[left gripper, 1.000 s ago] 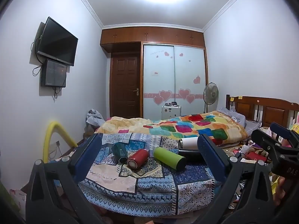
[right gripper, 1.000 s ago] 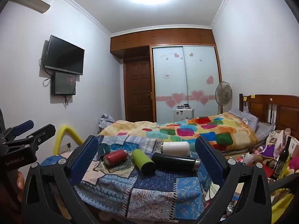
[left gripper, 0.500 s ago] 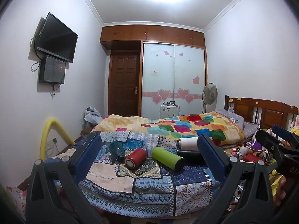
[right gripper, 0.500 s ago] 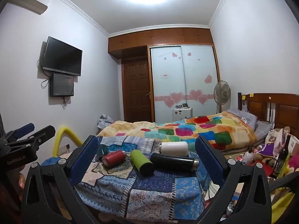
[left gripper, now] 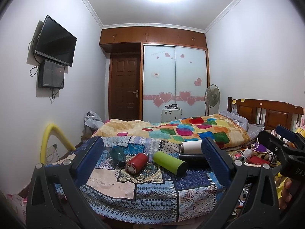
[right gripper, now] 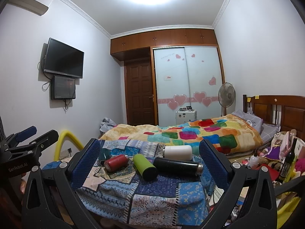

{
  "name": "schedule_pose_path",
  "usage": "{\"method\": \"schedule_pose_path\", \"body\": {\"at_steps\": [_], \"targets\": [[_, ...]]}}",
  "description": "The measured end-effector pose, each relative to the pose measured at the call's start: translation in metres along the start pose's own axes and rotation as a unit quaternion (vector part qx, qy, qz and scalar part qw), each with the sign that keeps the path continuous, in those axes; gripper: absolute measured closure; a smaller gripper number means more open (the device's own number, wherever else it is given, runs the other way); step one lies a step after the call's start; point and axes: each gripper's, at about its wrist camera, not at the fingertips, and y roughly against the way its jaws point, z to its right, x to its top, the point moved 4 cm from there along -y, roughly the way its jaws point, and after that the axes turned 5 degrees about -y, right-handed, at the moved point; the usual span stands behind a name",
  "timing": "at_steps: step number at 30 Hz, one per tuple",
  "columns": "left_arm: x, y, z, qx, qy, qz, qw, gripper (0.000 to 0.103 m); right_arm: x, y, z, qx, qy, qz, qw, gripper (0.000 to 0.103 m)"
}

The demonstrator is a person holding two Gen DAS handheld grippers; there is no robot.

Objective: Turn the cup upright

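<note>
Several cups lie on their sides on a patchwork cloth: a dark teal faceted cup, a red one, a green one, a black one and a white one. In the right wrist view they are the teal, red, green, black and white cups. My left gripper is open and empty, short of the cups. My right gripper is open and empty, also held back from them.
The cloth-covered table stands before a bed with a colourful quilt. Clutter and a dark bottle lie at the right. A yellow tube is at the left. A door and wardrobe are behind.
Both grippers shifted slightly; the views tilted up a little and the cups sit a bit lower in frame. The cups have not moved. Both stay open.
</note>
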Motion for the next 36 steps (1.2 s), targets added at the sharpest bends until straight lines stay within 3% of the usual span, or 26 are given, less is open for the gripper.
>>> {"method": "schedule_pose_path", "body": {"at_steps": [36], "targets": [[0.0, 0.0019, -0.0047, 0.009, 0.002, 0.006, 0.9999, 0.0, 0.0042, -0.0015, -0.007, 0.002, 0.002, 0.001, 1.0, 0.0]]}}
